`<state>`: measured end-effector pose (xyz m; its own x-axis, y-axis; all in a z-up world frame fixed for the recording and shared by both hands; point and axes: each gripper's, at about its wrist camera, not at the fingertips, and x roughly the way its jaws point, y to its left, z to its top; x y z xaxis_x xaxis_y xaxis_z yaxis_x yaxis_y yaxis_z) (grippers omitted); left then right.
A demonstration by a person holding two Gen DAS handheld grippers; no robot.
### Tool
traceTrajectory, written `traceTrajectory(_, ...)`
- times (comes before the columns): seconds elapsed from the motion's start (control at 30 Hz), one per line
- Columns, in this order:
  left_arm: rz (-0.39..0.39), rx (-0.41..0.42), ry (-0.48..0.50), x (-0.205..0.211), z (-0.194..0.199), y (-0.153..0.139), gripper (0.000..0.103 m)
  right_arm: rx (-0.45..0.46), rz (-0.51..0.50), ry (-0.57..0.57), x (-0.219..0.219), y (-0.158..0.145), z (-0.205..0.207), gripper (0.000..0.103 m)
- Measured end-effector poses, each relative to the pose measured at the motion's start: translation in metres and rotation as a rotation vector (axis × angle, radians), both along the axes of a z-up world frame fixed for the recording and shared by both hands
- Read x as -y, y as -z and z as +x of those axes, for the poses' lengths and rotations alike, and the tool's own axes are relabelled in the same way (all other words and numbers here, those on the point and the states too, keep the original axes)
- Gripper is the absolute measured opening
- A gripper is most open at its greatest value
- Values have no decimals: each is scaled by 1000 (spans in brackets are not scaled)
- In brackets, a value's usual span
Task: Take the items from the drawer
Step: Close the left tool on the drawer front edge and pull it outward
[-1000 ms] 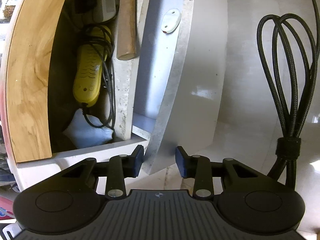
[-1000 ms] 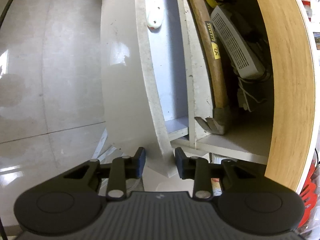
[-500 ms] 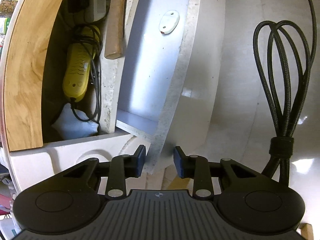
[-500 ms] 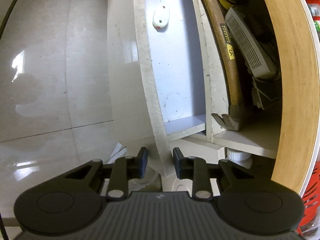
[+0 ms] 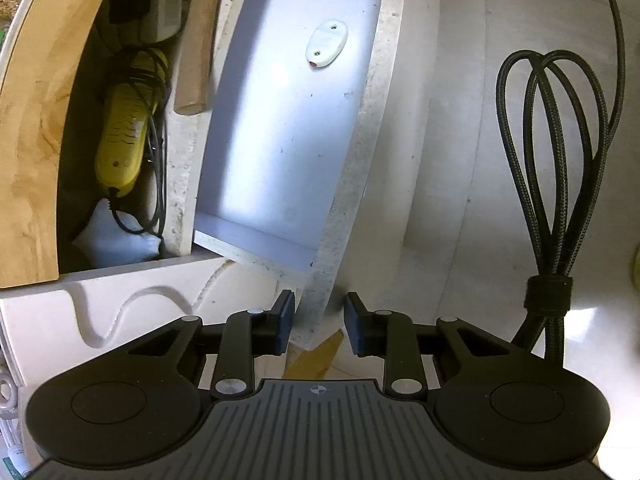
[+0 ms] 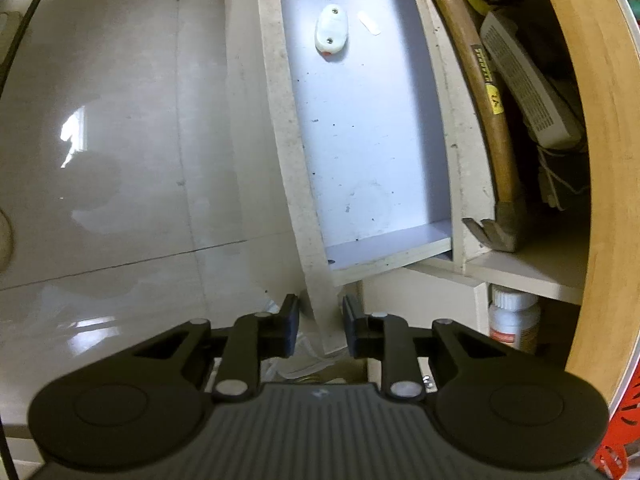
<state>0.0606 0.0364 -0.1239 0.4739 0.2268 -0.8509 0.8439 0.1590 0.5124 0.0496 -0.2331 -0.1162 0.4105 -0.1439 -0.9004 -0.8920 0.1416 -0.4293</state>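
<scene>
Drawer (image 5: 280, 140) above glossy pale floor (image 5: 460, 160)

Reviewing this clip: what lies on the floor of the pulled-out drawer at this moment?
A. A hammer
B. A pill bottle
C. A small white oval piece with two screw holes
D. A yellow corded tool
C. The small white oval piece lies on the drawer floor, while the hammer and yellow corded tool sit in the cabinet compartment behind it.
</scene>
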Motion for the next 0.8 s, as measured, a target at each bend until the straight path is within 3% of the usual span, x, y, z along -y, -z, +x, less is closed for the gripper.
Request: traceTrajectory(0.8,13,-34,-10,-1,2,0,25,-64,32,37,1,-6,-1,24)
